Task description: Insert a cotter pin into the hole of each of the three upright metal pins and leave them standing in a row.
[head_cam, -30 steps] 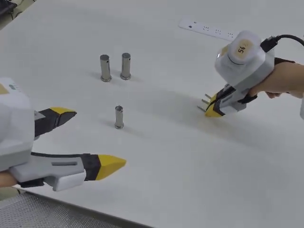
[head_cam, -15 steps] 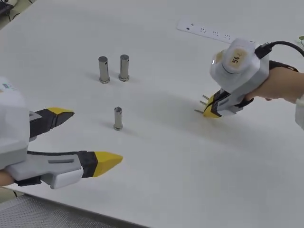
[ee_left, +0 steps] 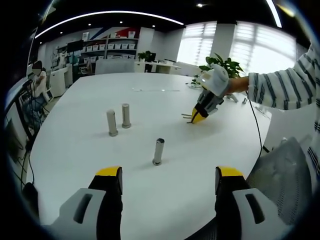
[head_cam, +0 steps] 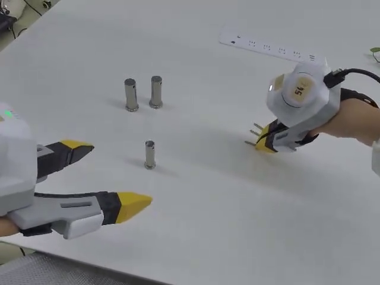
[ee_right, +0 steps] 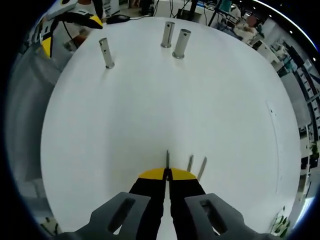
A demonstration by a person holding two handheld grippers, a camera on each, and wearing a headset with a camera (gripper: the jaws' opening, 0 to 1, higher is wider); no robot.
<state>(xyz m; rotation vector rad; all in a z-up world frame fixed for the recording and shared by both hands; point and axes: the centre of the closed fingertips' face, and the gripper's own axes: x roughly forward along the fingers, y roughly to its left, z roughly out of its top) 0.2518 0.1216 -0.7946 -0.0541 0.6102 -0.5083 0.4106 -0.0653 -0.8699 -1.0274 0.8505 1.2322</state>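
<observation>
Three upright metal pins stand on the white table: two side by side (head_cam: 131, 95) (head_cam: 156, 92) and a shorter one (head_cam: 149, 154) nearer me. My left gripper (head_cam: 107, 173) hovers open at the near left, a short way from the near pin (ee_left: 158, 151). My right gripper (head_cam: 265, 144) is low over the table at the right, shut on a cotter pin (ee_right: 167, 160) that sticks out from its tips. Two more cotter pins (ee_right: 190, 162) (ee_right: 202, 168) lie on the table just beside its tips.
A white power strip (head_cam: 267, 47) lies at the far right of the table. The table's near edge (head_cam: 89, 264) runs just below my left gripper. In the left gripper view a person's striped sleeve (ee_left: 280, 85) reaches in behind the right gripper (ee_left: 198, 117).
The head camera has shifted a little. My right gripper has tilted slightly while staying at the cotter pins. The left gripper and the three metal pins have kept their places.
</observation>
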